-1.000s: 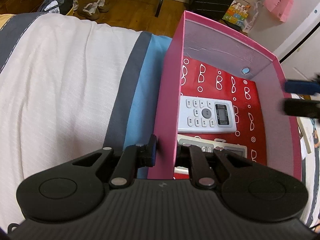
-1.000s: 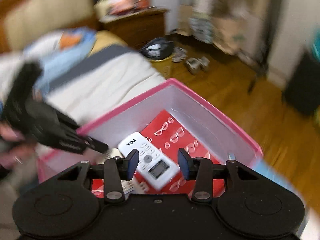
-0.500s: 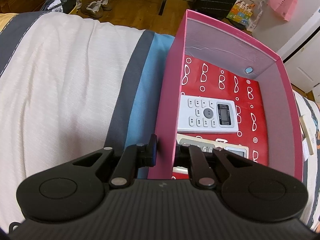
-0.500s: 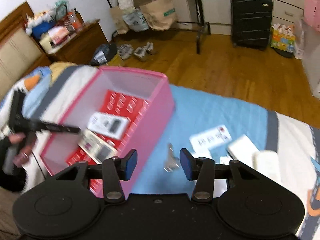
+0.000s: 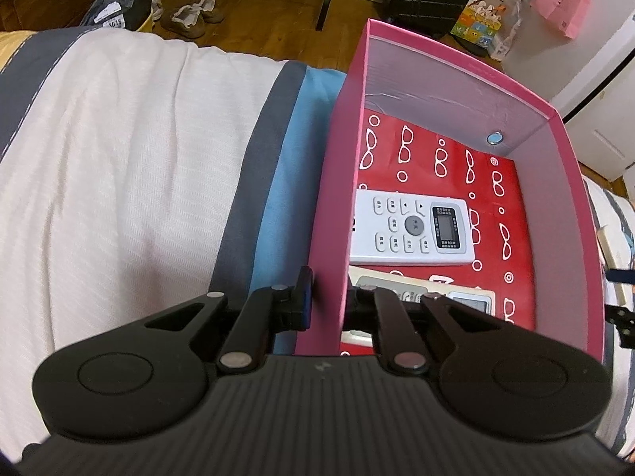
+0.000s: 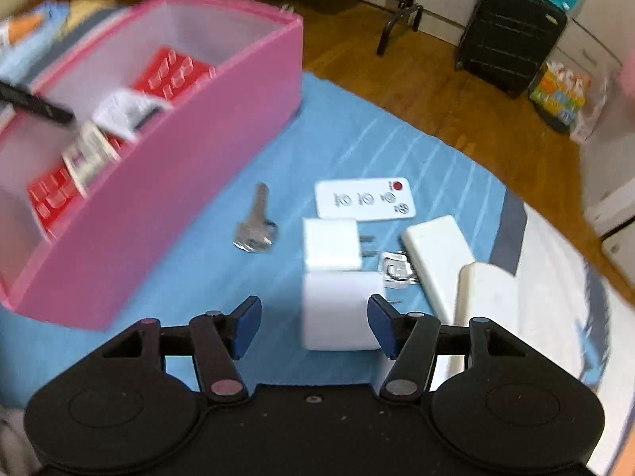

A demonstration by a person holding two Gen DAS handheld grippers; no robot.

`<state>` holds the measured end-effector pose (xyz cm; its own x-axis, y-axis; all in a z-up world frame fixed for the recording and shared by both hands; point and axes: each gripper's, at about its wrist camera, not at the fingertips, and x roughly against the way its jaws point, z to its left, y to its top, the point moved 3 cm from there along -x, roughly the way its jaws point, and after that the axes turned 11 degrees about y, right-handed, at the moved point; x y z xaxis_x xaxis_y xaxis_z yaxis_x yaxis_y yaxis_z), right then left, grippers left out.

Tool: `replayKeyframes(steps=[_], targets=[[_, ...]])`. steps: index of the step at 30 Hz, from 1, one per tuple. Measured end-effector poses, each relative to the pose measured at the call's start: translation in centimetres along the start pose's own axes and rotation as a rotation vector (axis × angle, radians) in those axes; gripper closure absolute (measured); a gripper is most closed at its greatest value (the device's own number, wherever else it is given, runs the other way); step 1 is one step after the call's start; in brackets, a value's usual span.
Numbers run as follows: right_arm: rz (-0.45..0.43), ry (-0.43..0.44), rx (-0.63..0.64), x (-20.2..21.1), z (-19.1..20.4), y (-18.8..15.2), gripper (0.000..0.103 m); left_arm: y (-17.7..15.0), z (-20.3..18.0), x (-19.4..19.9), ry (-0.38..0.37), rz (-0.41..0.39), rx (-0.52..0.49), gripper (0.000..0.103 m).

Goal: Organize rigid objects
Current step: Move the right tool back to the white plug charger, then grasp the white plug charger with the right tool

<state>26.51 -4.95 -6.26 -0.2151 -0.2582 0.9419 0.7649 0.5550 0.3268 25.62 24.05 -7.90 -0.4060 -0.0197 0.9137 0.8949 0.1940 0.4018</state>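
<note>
- While my left gripper [image 5: 326,301] pinches the near wall of the pink box [image 5: 329,198], one finger outside and one inside, its jaws are clamped together on that thin wall at the six o'clock end of the box.
- Inside the box, on a red lining printed with white spectacles, I see a white remote [image 5: 410,228] lying flat, and a second, beige remote [image 5: 432,297] just beside it toward six o'clock, partly hidden behind my left fingers.
- A small blue button [image 5: 495,138] sits on the far wall at about one o'clock.
- From the right wrist view the pink box [image 6: 166,182] sits at ten o'clock on the blue bedcover [image 6: 357,139], and the loose things lie apart from it toward three o'clock.
- My right gripper [image 6: 313,327] has just been opening; its jaws stand apart, with the nearer white charger cube [image 6: 339,311] between the blue pads, the right pad just beside it and the left well clear, so I count nothing as gripped.
- A second white charger cube [image 6: 331,242] sits at twelve o'clock of the first, prongs pointing toward three o'clock.
- A silver key [image 6: 254,224] lies at eleven o'clock, a flat white card remote [image 6: 365,198] with a red button at twelve, a white power bank [image 6: 438,258] at two.
- A small clear packet [image 6: 395,271] lies between cube and power bank.
</note>
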Motion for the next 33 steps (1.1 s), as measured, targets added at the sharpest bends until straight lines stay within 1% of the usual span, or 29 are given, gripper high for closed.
replayKeyframes(steps=[3, 5, 9, 12, 14, 16, 18, 20, 21, 22, 23, 26, 30, 33], targets=[[0.058, -0.025, 0.013, -1.5, -0.9, -0.2, 0.037, 0.0, -0.4, 0.2, 0.003, -0.011, -0.049, 0.093], [0.083, -0.019, 0.008, -2.2, -1.3, -0.2, 0.037, -0.1, -0.4, 0.2, -0.001, -0.013, -0.069, 0.093], [0.087, -0.029, 0.018, -2.9, -1.6, 0.2, 0.036, 0.0, -0.2, 0.2, -0.011, -0.004, -0.071, 0.093], [0.086, -0.037, 0.026, -3.7, -1.6, 0.3, 0.033, -0.1, -0.5, 0.2, 0.000, -0.007, -0.089, 0.093], [0.070, -0.051, 0.041, -3.7, -1.4, 0.0, 0.034, -0.2, -0.7, 0.2, 0.011, -0.011, -0.099, 0.093], [0.033, -0.073, 0.054, -3.8, -1.1, -0.5, 0.033, -0.2, -0.9, 0.3, 0.029, -0.012, -0.096, 0.093], [0.005, -0.099, 0.068, -4.0, -0.8, -1.1, 0.031, -0.4, -1.5, 0.4, 0.058, -0.022, -0.112, 0.092], [-0.013, -0.112, 0.045, -4.0, -0.9, -1.2, 0.031, -0.5, -1.7, 0.5, 0.070, -0.027, -0.121, 0.092], [-0.019, -0.112, 0.025, -3.8, -1.0, -1.2, 0.032, -0.5, -1.6, 0.5, 0.068, -0.025, -0.115, 0.092], [-0.028, -0.105, 0.002, -3.6, -1.1, -1.2, 0.037, -0.5, -1.6, 0.5, 0.066, -0.023, -0.111, 0.092], [-0.039, -0.101, -0.005, -3.4, -1.0, -1.1, 0.038, -0.5, -1.5, 0.6, 0.065, -0.022, -0.109, 0.092], [-0.038, -0.134, 0.018, -3.4, -0.3, -1.3, 0.038, -0.6, -1.4, 0.7, 0.063, -0.022, -0.109, 0.092], [-0.107, -0.107, -0.008, -2.5, 0.4, -1.4, 0.038, -0.5, -1.4, 0.7, 0.064, -0.021, -0.107, 0.093], [-0.154, -0.098, -0.020, -0.7, 1.3, -1.3, 0.038, -0.5, -1.4, 0.7, 0.063, -0.023, -0.107, 0.093]])
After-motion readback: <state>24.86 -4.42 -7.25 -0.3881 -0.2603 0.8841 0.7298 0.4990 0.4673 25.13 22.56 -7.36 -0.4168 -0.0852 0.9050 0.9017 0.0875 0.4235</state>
